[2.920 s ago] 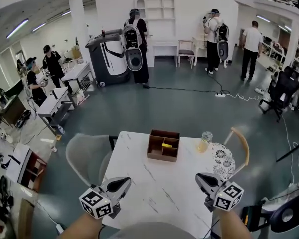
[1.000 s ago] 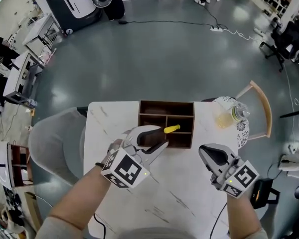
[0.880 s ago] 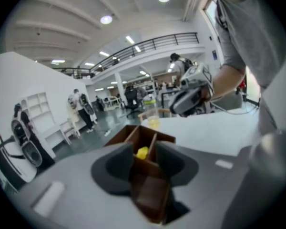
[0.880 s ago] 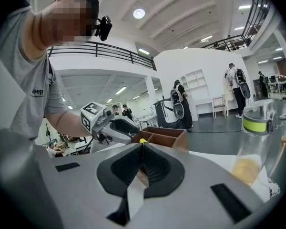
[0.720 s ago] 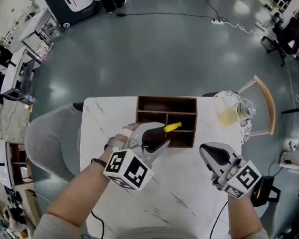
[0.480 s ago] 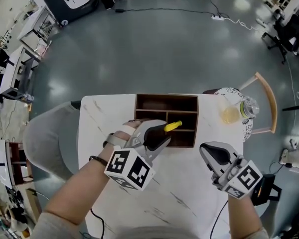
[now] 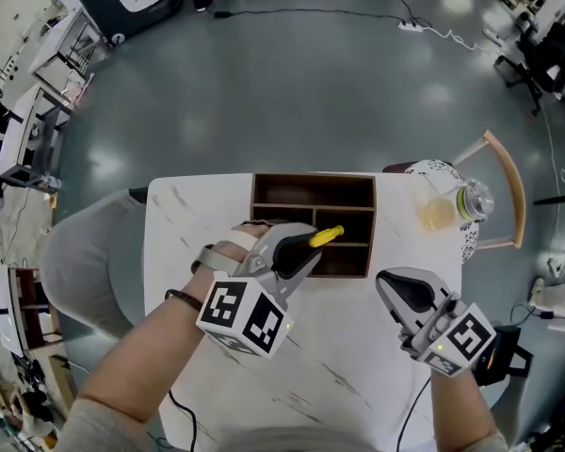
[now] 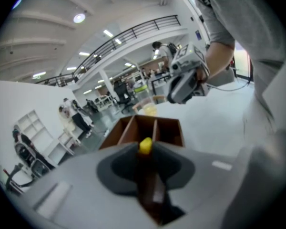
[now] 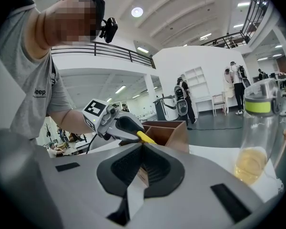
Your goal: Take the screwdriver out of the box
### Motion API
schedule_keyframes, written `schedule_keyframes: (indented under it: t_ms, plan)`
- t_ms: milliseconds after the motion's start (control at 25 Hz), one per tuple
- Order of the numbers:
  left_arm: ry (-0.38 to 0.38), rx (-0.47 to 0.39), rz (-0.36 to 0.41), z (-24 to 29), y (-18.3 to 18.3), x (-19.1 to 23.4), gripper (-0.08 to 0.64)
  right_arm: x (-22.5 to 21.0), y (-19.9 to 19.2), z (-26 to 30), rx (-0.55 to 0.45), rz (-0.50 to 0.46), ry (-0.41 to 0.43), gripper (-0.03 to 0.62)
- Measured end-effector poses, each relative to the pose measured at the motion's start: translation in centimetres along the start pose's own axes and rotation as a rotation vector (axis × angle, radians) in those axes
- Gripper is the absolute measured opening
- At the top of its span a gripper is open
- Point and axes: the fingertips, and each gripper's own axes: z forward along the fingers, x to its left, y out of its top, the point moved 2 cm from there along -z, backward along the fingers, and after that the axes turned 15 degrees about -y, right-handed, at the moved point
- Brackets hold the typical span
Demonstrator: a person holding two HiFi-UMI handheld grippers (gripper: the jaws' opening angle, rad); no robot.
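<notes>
L gripper (image 7: 299,254) reached box (image 7: 311,178), closing on screwdriver (image 7: 326,235)

Marble table (image 7: 358,356); bottle (image 7: 449,207) of yellow liquid near right edge; wooden chair (image 7: 507,188) beside

The left gripper (image 7: 304,252), its jaws just closing, hides the screwdriver (image 7: 326,236) except for its yellow end. The table (image 7: 339,347) covers part of the grey chair (image 7: 85,281), and the lower picture edge cuts the table off.
</notes>
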Motion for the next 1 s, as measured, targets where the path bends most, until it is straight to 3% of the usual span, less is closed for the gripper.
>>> schedule_keyframes:
  t_ms: [40,120,1000]
  plan:
    - [-0.001,-0.004,0.009,0.0,0.0,0.0,0.078,0.0,0.0,0.0,0.001,0.0,0.0,0.009]
    - [-0.004,-0.027,0.01,-0.4,0.4,0.1,0.072,0.1,0.1,0.0,0.0,0.002,-0.002,0.009]
    - [0.056,-0.215,-0.07,-10.7,5.9,-0.4,0.071,3.2,5.0,-2.5,-0.033,-0.026,-0.042,0.009]
